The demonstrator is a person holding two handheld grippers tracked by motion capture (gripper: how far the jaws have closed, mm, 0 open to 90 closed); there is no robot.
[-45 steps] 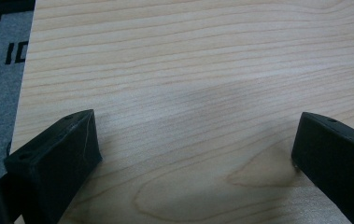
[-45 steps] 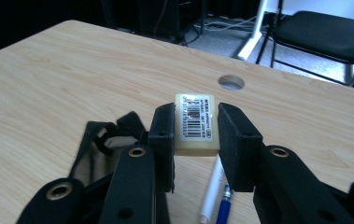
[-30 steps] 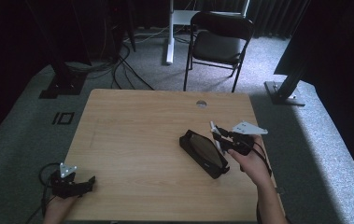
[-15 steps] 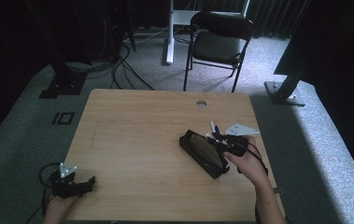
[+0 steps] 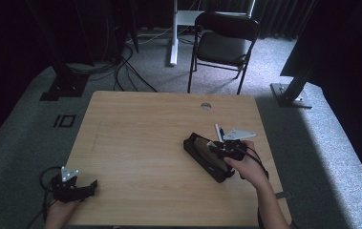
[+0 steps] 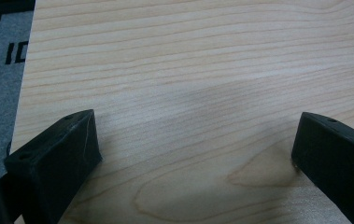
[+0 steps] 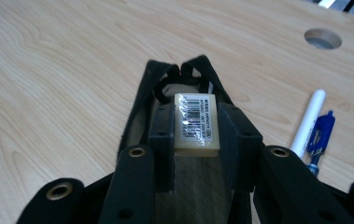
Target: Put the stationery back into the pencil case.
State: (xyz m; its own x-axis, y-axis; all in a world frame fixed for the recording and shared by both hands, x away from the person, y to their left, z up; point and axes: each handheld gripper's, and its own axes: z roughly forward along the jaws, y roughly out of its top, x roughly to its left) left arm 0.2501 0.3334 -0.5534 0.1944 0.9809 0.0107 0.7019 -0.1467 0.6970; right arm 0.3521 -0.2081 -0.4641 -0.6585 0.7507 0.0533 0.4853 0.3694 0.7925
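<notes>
A person sits at a light wooden table (image 5: pixel 135 143), holding a gripper in each hand. The right gripper (image 5: pixel 219 147) is over the open black pouch (image 5: pixel 206 156) that lies on the right half of the table, angled toward the near right corner. In the right gripper view its jaws are clamped on a small cream eraser (image 7: pixel 195 123) with a barcode label on its wrapper, one jaw pressed against each long side. The eraser is held above the open mouth of the pouch (image 7: pixel 179 84), whose tan lining shows below it; whether the eraser touches the pouch cannot be told. A white pen (image 7: pixel 307 121) and a blue pen (image 7: pixel 319 135) lie side by side on the table just to the right of the pouch, and in the high view they sit just beyond the right gripper. A round cable hole (image 5: pixel 206 106) is cut into the table near its far edge.

The left gripper (image 5: pixel 85 187) rests at the near left corner of the table, well apart from the pouch. Its jaws stand wide apart with nothing but bare wood between them.

Beyond the table a dark folding chair (image 5: pixel 224 45) stands on grey carpet.
</notes>
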